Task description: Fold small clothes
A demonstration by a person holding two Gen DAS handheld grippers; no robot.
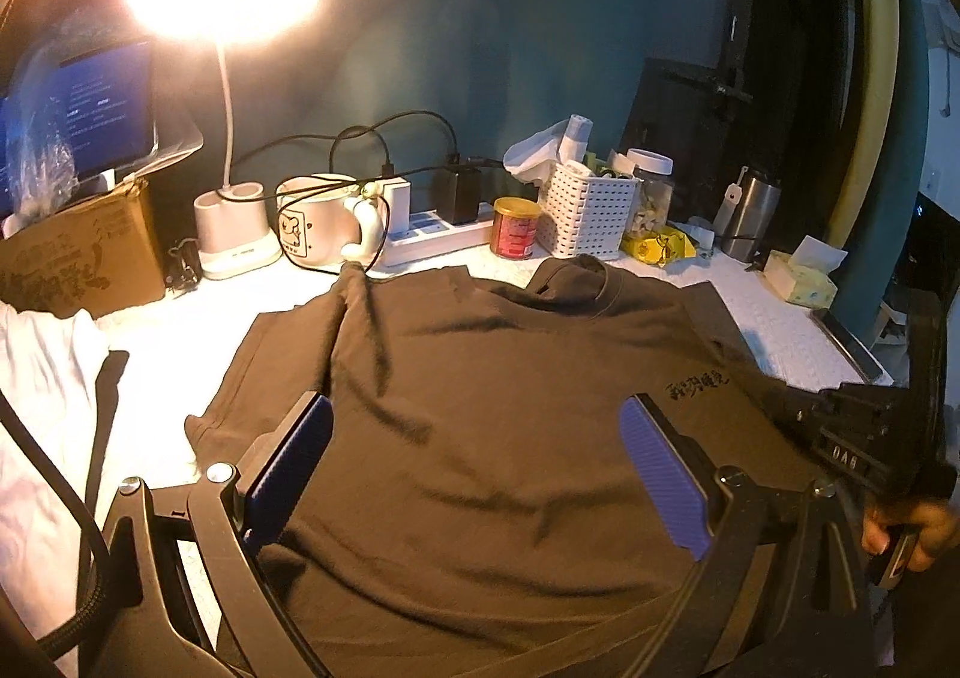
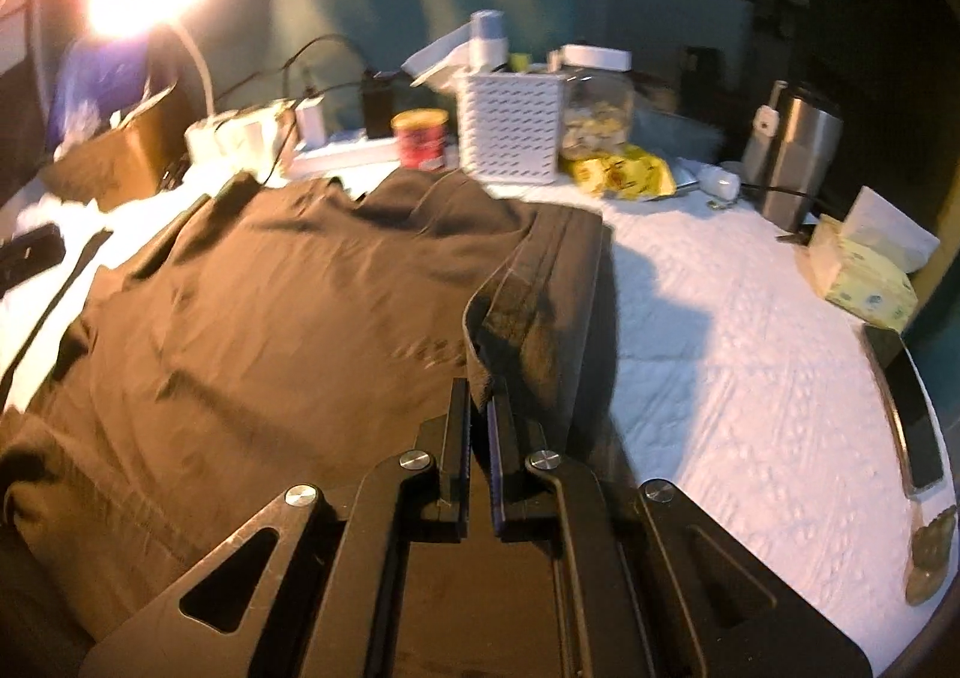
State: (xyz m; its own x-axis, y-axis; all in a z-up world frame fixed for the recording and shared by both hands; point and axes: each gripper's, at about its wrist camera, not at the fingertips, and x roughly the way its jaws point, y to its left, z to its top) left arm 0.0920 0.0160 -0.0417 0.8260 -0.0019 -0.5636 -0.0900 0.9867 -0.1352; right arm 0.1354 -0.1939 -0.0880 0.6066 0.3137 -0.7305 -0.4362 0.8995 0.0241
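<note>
Right gripper [image 2: 479, 408] jaws pinch the brown shirt's [image 2: 270, 318] sleeve edge

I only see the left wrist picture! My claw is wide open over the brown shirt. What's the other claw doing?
Observer: The right claw is shut on the brown shirt, pinching its right sleeve edge and lifting it off the white cloth.
Child: Is the sleeve folded over yet?
Observer: Only partly. It stands up as a raised flap beside the shirt's body, not laid flat.
Child: What's that shiny thing near the tissues?
Observer: The right wrist view shows a steel cup with a white tag near its top, standing behind the tissue pack.
</note>
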